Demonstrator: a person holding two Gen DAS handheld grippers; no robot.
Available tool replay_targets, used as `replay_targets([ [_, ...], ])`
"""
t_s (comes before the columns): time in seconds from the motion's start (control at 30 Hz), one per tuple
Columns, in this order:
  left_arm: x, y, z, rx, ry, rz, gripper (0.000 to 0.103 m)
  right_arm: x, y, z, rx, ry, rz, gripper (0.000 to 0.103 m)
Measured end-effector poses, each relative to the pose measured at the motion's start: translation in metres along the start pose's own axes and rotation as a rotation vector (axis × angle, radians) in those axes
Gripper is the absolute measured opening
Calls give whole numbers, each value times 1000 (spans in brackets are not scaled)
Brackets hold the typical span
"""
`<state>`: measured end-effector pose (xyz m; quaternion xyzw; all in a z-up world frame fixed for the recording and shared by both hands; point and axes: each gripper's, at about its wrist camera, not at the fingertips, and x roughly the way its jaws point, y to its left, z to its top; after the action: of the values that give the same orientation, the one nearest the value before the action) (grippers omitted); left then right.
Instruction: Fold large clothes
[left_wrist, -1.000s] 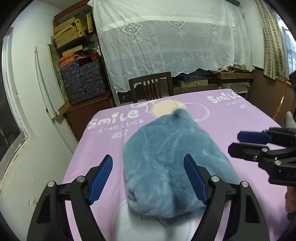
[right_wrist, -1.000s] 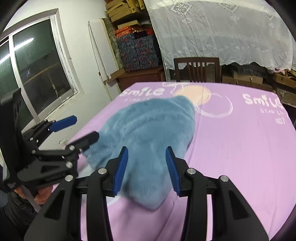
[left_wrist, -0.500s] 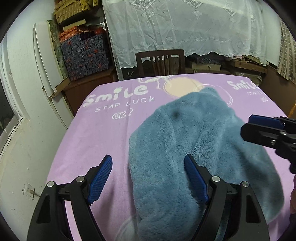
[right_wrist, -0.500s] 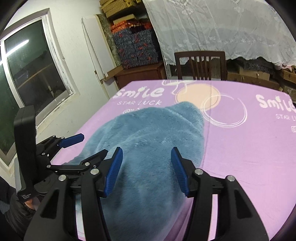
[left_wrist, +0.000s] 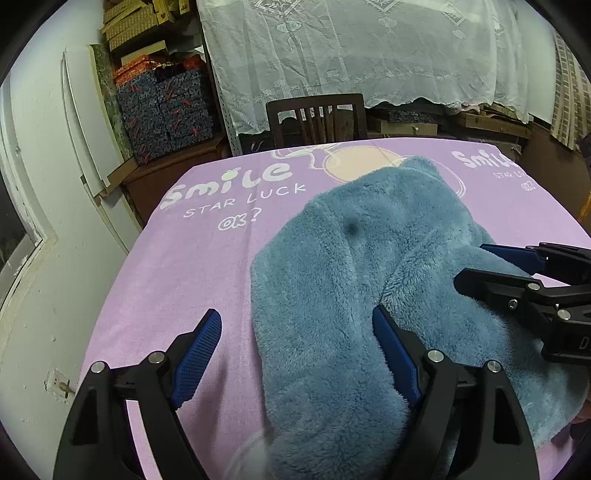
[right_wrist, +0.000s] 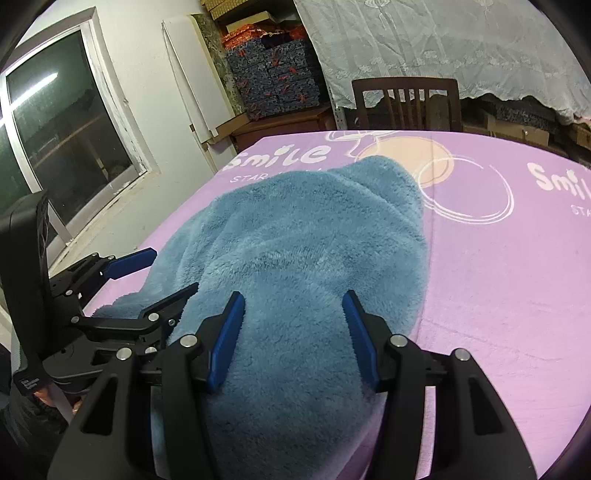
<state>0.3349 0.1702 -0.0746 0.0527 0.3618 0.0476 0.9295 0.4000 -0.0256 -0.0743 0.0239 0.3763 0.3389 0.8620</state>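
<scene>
Left wrist view: the left gripper (left_wrist: 295, 354) is released, its blue-padded fingers (left_wrist: 197, 356) spread wide and gripping nothing; one finger stands over the bare purple printed cloth (left_wrist: 177, 266) covering the table, the other over the fluffy blue fleece garment (left_wrist: 351, 295). The garment lies bunched on the cloth, reaching from the near table edge towards the far edge, where a dark wooden slat-back chair (left_wrist: 316, 118) stands. The right gripper (left_wrist: 480, 266) enters from the right edge of the frame, above the garment's right side. Right wrist view: the right gripper (right_wrist: 291, 332) is released, its fingers (right_wrist: 227, 339) part-way apart with fleece showing between them; the pads are not seen pressing on it. The garment (right_wrist: 306, 258) covers the near left part of the table, leaving the cloth (right_wrist: 498, 277) bare towards the right edge. The left gripper (right_wrist: 162, 273) sits at the garment's left margin, near the left table edge. A dark window (right_wrist: 55, 147) fills the left wall.
</scene>
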Motion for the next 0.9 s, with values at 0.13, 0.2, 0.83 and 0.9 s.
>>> replay_targets([
  [0.13, 1, 2, -1, -12, 6, -16, 84, -1, 0, -1, -14, 0, 2, 54],
  [0.2, 1, 2, -1, -13, 7, -17, 84, -1, -1, 0, -17, 3, 4, 54],
  [0.83, -10, 58, 16, -216, 49, -165, 84, -38, 8, 14, 12, -46, 117, 52],
  [0.9, -9, 60, 14, -220, 66, -211, 84, -39, 18, 14, -16, -41, 143, 51],
])
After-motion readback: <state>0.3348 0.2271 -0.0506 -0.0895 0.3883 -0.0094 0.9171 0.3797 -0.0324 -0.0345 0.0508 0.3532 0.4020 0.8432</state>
